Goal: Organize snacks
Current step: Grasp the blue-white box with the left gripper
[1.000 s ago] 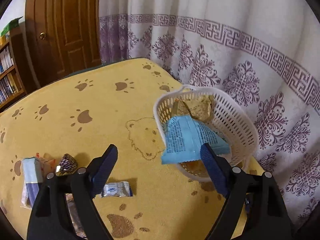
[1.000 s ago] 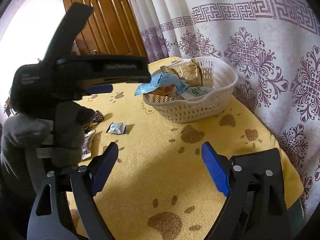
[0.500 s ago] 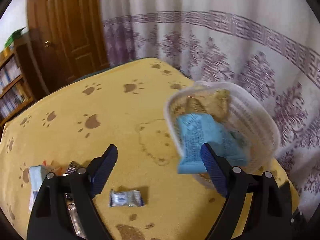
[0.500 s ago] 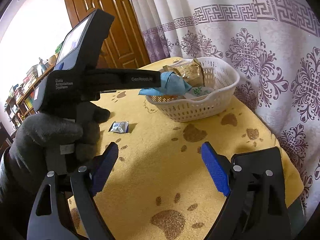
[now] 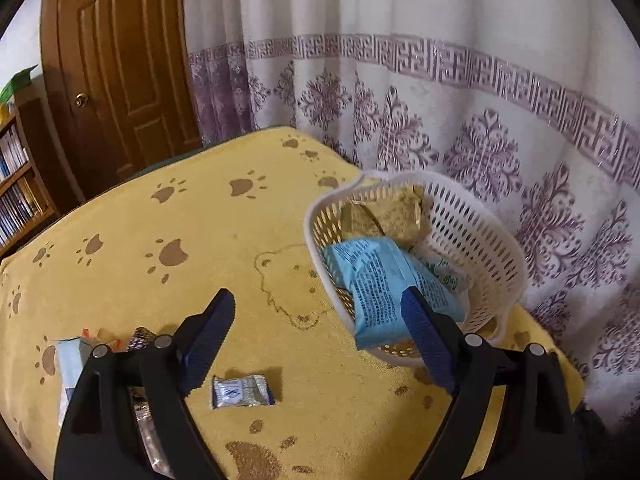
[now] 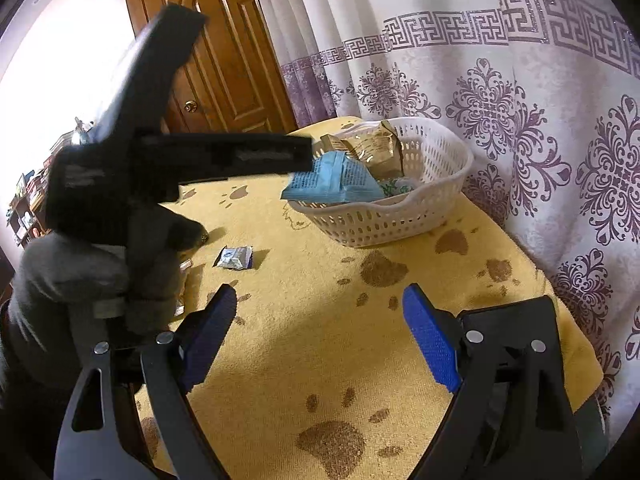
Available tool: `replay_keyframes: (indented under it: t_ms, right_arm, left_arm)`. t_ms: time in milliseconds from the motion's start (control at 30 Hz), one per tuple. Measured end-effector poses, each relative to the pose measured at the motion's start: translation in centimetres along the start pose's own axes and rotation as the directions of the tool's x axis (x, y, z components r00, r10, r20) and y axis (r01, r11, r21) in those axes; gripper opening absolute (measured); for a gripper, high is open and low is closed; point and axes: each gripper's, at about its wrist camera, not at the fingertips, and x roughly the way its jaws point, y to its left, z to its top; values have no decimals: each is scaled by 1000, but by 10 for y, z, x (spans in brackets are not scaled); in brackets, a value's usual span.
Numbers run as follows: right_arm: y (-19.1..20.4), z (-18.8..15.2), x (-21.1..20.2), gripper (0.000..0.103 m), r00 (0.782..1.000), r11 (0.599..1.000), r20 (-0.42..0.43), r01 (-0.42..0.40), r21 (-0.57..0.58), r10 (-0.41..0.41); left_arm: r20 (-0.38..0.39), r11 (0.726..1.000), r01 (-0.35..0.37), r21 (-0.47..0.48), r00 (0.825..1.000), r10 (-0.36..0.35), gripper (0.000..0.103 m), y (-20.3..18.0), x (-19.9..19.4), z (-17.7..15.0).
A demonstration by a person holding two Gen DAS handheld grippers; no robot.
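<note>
A white plastic basket (image 5: pixel 476 240) (image 6: pixel 436 196) stands at the table's far right by the curtain. A light blue snack pack (image 5: pixel 384 284) (image 6: pixel 332 180) lies over its near rim, with a gold packet (image 5: pixel 384 212) (image 6: pixel 376 148) behind it. My left gripper (image 5: pixel 318 330) is open and empty, above the table just short of the basket. A small silver-blue sachet (image 5: pixel 239 391) (image 6: pixel 235 258) lies on the cloth below it. More snacks (image 5: pixel 72 364) lie at the left, partly hidden by the fingers. My right gripper (image 6: pixel 318 330) is open and empty over the near table.
A yellow paw-print cloth (image 5: pixel 168 216) covers the table. A patterned curtain (image 5: pixel 460 92) hangs close behind the basket. A wooden door (image 5: pixel 116 68) and a bookshelf (image 5: pixel 16 184) are at the far left. The gloved hand with the left gripper body (image 6: pixel 120 200) fills the right wrist view's left side.
My left gripper has pulled back and up from the basket, open throughout. The blue pack stays on the basket rim. My right gripper has barely moved.
</note>
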Motion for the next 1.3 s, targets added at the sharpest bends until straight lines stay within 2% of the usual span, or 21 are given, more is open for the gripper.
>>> replay_keyframes:
  t_ms: [233, 467, 800, 933, 1300]
  right_arm:
    - [13, -3, 4, 86, 1000, 999, -16, -15, -29, 14]
    - [27, -9, 10, 86, 998, 998, -44, -35, -47, 33]
    - [49, -16, 15, 86, 996, 994, -73, -53, -91, 47]
    - [58, -19, 18, 86, 995, 992, -86, -61, -110, 51]
    - [77, -22, 26, 86, 991, 985, -120, -70, -158, 51]
  left_arm:
    - [36, 996, -6, -91, 999, 9, 85, 34, -27, -9]
    - [36, 975, -87, -205, 995, 96, 85, 94, -48, -28]
    - [-1, 903, -185, -388, 980, 201, 85, 184, -66, -64]
    - [-33, 884, -231, -406, 971, 238, 84, 203, -65, -77]
    - [-108, 882, -214, -419, 977, 186, 69, 218, -38, -107]
